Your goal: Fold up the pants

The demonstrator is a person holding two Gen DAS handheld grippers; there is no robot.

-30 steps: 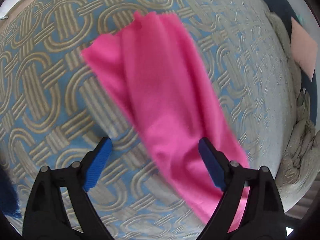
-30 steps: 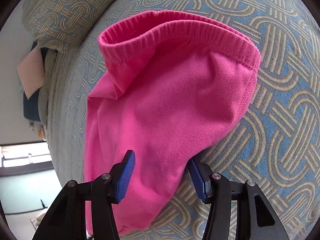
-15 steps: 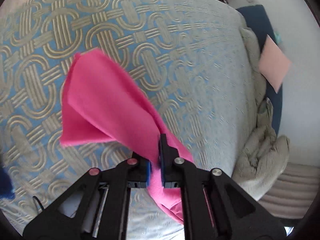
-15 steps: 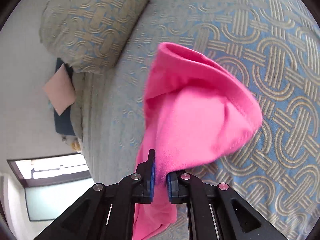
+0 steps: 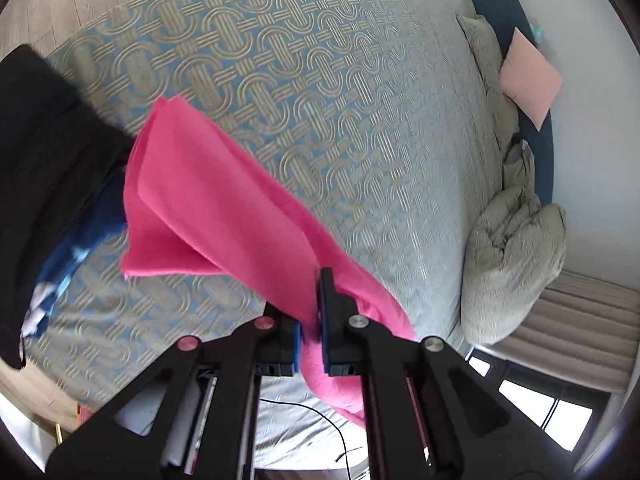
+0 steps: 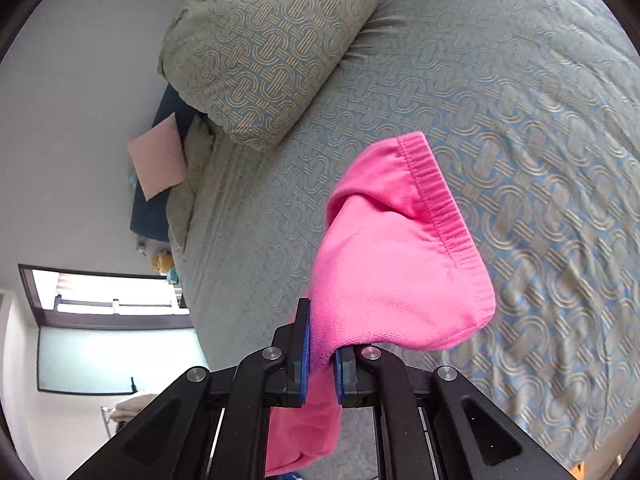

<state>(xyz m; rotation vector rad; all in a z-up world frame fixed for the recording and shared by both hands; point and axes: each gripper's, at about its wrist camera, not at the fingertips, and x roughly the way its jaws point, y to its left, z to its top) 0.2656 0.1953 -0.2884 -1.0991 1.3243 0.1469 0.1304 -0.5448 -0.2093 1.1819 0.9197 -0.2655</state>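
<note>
Pink pants held off the patterned bed by both grippers

The left gripper (image 5: 310, 320) clamps the pants (image 5: 208, 208), legs trailing toward upper left. The right gripper (image 6: 320, 344) clamps them too, ribbed waistband (image 6: 444, 204) hanging upper right above the bed (image 6: 520, 100).

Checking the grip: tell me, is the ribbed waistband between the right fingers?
No, the waistband hangs clear beyond the right gripper, which pinches plain fabric.

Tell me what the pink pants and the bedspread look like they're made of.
Pink pants: soft knit, likely cotton jersey or fleece, matte; ribbed elastic waistband and limp drape suggest it. Bedspread: woven jacquard-style fabric, slightly glossy; raised beige interlocking pattern on blue catches light.
</note>
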